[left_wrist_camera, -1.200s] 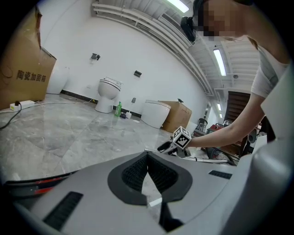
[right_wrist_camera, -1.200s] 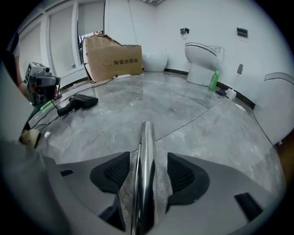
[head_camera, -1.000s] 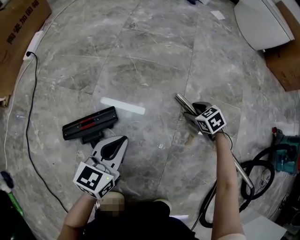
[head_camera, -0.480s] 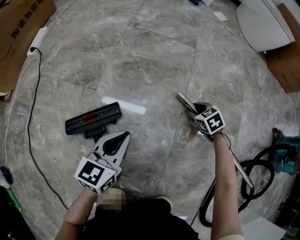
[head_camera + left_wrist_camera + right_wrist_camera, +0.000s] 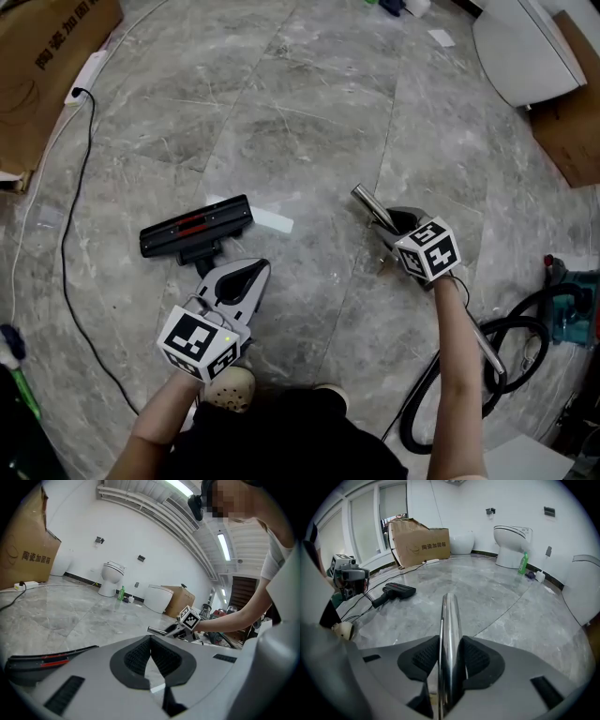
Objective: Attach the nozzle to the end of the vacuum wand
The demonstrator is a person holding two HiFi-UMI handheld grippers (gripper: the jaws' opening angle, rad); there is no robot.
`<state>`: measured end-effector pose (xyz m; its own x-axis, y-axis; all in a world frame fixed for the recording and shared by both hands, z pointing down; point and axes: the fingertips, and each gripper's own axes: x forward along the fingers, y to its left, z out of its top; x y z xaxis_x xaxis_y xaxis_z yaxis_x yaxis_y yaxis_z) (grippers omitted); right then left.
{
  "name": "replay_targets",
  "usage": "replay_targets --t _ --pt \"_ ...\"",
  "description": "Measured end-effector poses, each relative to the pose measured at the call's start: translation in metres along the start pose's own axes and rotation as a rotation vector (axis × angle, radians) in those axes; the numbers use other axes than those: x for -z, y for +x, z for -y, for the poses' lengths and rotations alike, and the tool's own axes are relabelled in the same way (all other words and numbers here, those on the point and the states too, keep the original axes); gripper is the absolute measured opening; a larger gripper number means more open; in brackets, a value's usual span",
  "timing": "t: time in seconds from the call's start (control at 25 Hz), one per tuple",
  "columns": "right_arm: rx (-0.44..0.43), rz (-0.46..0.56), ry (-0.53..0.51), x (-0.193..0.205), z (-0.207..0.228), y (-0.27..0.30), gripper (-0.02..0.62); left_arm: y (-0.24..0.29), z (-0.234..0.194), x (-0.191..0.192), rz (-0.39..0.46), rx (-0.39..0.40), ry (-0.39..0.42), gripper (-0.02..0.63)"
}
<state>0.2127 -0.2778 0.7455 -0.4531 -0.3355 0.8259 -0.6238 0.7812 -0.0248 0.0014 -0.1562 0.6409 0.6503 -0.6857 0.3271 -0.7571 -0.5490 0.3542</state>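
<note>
Far left: a cardboard box [image 5: 52, 56] and a black cable [image 5: 70, 197] trailing over the marble floor [image 5: 309, 112], both clear of the work. The nozzle [image 5: 197, 226] lies flat on the floor with its neck stub pointing back toward the person. Nothing is touching it and it's well apart from the wand. Left gripper [image 5: 257, 272] hangs just beside that neck, low and near level, fingers fully closed on nothing; the left gripper view shows the pads meeting with only floor beyond them. Reads as parked and waiting, since the fingers have to open before they can take the nozzle. Right gripper [image 5: 396, 225] is the active one. Its fingers have just been closing and clamp the vacuum wand [image 5: 367, 203]. In the right gripper view the chrome tube runs straight between the pads, open end sticking out past the tips. The grip sits near that end, probably so the tip can be steered precisely. The rest of the tube runs back under the forearm toward the black hose [image 5: 511, 361] and the teal vacuum body [image 5: 574, 314] at far right. The wand end points up-left in the head view, not at the nozzle neck. My read: wand secured, nozzle pickup and alignment not yet done.
</note>
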Motion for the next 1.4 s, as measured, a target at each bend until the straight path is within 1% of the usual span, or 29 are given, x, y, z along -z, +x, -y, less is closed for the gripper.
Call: replay_targets --t 0.24,0.4,0.56,0.72,0.84,0.92,1.04,1.12,1.16,1.24,1.28,1.36,1.4 --pt "-0.065 0.030 -0.019 -0.015 -0.047 -0.017 0.158 -0.008 0.001 0.006 -0.003 -0.001 -0.003 0.008" --pt "-0.126 0.050 -0.029 -0.025 -0.082 -0.028 0.158 -0.015 -0.003 0.011 -0.007 -0.008 -0.006 0.008" --pt "-0.193 0.063 -0.048 -0.033 -0.119 -0.035 0.158 -0.026 -0.009 0.017 -0.012 -0.033 -0.013 0.008" --pt "-0.236 0.048 -0.073 -0.036 -0.149 -0.036 0.158 -0.036 -0.018 0.023 -0.017 -0.051 -0.021 0.008" --pt "-0.262 0.047 -0.080 -0.039 -0.165 -0.036 0.158 -0.048 -0.033 0.029 -0.029 -0.079 -0.042 0.008" --pt "-0.278 0.044 -0.081 -0.039 -0.173 -0.035 0.158 -0.062 -0.046 0.034 -0.039 -0.106 -0.070 0.009" --pt "-0.291 0.038 -0.083 -0.038 -0.178 -0.032 0.158 -0.086 -0.074 0.041 -0.049 -0.168 -0.142 0.009" --pt "-0.294 0.036 -0.083 -0.038 -0.178 -0.030 0.158 -0.099 -0.093 0.048 -0.059 -0.198 -0.208 0.009" --pt "-0.296 0.034 -0.084 -0.038 -0.179 -0.030 0.158 -0.105 -0.102 0.052 -0.066 -0.202 -0.253 0.011" --pt "-0.301 0.032 -0.088 -0.038 -0.181 -0.030 0.158 -0.112 -0.114 0.063 -0.079 -0.176 -0.380 0.019" --pt "-0.303 0.031 -0.090 -0.038 -0.182 -0.030 0.158 -0.113 -0.117 0.069 -0.085 -0.149 -0.454 0.049" --pt "-0.309 0.031 -0.094 -0.039 -0.184 -0.031 0.158 -0.114 -0.122 0.079 -0.089 -0.093 -0.593 0.179" --pt "-0.311 0.032 -0.096 -0.039 -0.186 -0.031 0.158 -0.113 -0.125 0.082 -0.081 -0.076 -0.650 0.223"
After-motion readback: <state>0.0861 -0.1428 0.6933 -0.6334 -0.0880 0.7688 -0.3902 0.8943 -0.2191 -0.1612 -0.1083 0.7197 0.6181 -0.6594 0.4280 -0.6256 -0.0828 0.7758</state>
